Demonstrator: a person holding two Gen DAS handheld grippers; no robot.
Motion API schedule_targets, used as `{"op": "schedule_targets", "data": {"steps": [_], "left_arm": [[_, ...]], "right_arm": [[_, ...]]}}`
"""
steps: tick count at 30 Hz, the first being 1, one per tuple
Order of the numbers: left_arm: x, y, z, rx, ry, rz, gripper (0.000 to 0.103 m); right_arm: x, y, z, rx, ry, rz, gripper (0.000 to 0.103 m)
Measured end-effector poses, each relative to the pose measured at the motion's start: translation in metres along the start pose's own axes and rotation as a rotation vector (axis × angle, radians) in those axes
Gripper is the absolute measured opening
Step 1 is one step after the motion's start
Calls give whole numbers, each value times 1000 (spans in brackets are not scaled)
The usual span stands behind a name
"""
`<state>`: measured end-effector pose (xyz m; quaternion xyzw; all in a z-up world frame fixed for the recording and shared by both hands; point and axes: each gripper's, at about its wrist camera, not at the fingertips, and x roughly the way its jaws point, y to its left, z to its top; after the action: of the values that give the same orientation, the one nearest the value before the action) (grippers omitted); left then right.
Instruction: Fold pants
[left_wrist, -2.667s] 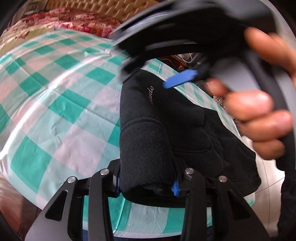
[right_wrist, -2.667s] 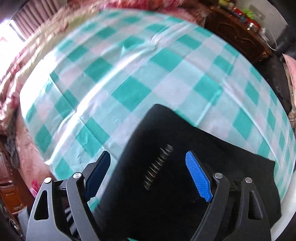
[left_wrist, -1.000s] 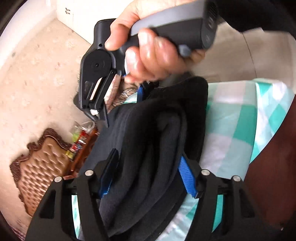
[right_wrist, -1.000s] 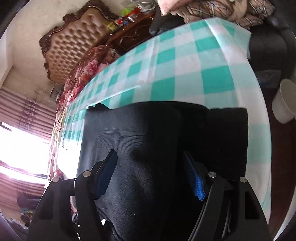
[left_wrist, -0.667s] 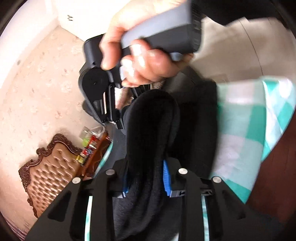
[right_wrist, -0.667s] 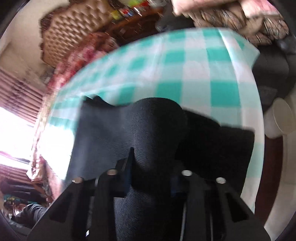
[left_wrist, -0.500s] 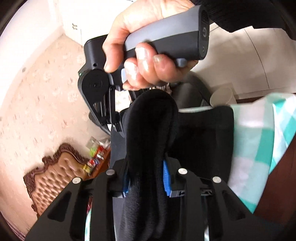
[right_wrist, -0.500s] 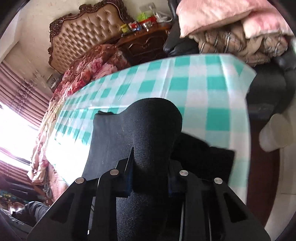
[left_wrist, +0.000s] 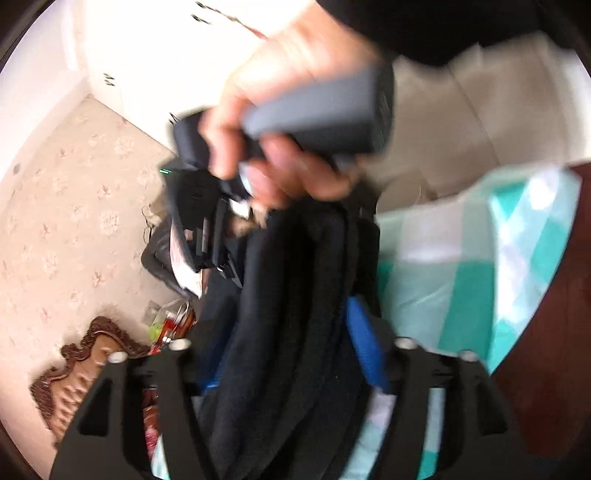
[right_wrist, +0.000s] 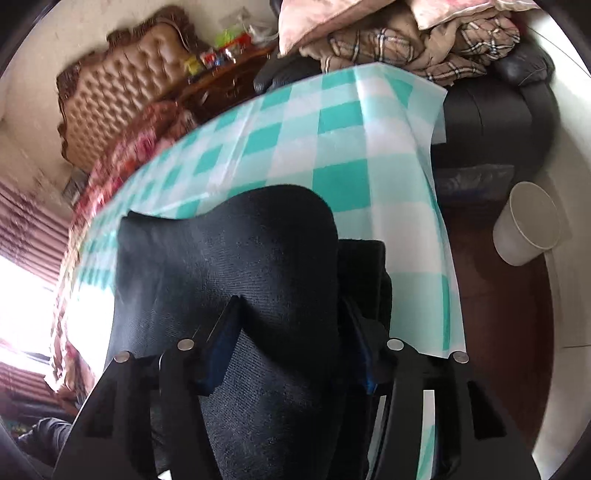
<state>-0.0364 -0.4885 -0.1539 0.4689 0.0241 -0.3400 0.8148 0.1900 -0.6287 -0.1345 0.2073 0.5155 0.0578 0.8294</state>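
pants (right_wrist: 229, 258) on tablecloth (right_wrist: 332, 147); cup (right_wrist: 528, 225) right, beyond table edge.

No readable text, labels, brands or numbers in either view. The black pants (right_wrist: 229, 266) show plain fabric only; the packages on the wooden cabinet (right_wrist: 221, 55) at 11 o'clock are too blurred to read.

Close wrist views, shared pants (left_wrist: 295, 332), tablecloth (right_wrist: 332, 155)

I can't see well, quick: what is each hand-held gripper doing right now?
Left hand-held gripper: closed on the bunched black knit pants.
Right hand-held gripper: closed on the same black knit pants, above the green-checked tablecloth.
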Motion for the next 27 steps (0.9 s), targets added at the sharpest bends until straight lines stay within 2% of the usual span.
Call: {"op": "schedule_targets", "data": {"steps": [1, 2, 3, 4, 6, 7, 9, 10, 13, 14, 15, 18, 21, 24, 26, 27], "left_arm": [[-14, 10, -3, -34, -39, -16, 69], [-32, 27, -9, -108, -76, -61, 69], [-40, 39, -13, -182, -81, -90, 67], [-47, 58, -20, -270, -76, -115, 51], [-52, 104, -43, -497, -57, -177, 35], [-49, 121, -54, -581, -35, -176, 25], [-35, 149, -73, -706, 23, -170, 14], [-26, 154, -77, -738, 54, -196, 14], [3, 135, -88, -741, 168, -349, 14], [7, 125, -88, -722, 190, -352, 14], [4, 121, -86, -710, 179, -337, 14], [0, 138, -81, -787, 141, -404, 19], [20, 188, -63, -811, 86, -391, 18], [76, 217, -29, -804, 104, -504, 22], [118, 221, -17, -807, 137, -557, 22], [143, 222, -11, -819, 165, -609, 22]], "right_arm": [[-10, 2, -3, -9, -35, -45, 61], [-19, 4, -5, -12, -64, -74, 61], [-37, 6, -10, -1, -116, -103, 61], [-54, 9, -16, 10, -165, -115, 61], [-85, 27, -34, -6, -271, -143, 61], [-96, 41, -45, -41, -315, -175, 61], [-104, 65, -66, -108, -384, -252, 61], [-102, 77, -77, -141, -408, -303, 61], [-76, 88, -99, -172, -401, -489, 56], [-68, 83, -101, -158, -376, -510, 53], [-55, 73, -104, -133, -334, -538, 47], [-40, 49, -110, -46, -317, -510, 46], [-35, 40, -112, 0, -332, -488, 46], [-33, 41, -113, 20, -338, -493, 47], [-34, 42, -113, 17, -338, -509, 47], [-33, 44, -115, 22, -338, -511, 47]]}}
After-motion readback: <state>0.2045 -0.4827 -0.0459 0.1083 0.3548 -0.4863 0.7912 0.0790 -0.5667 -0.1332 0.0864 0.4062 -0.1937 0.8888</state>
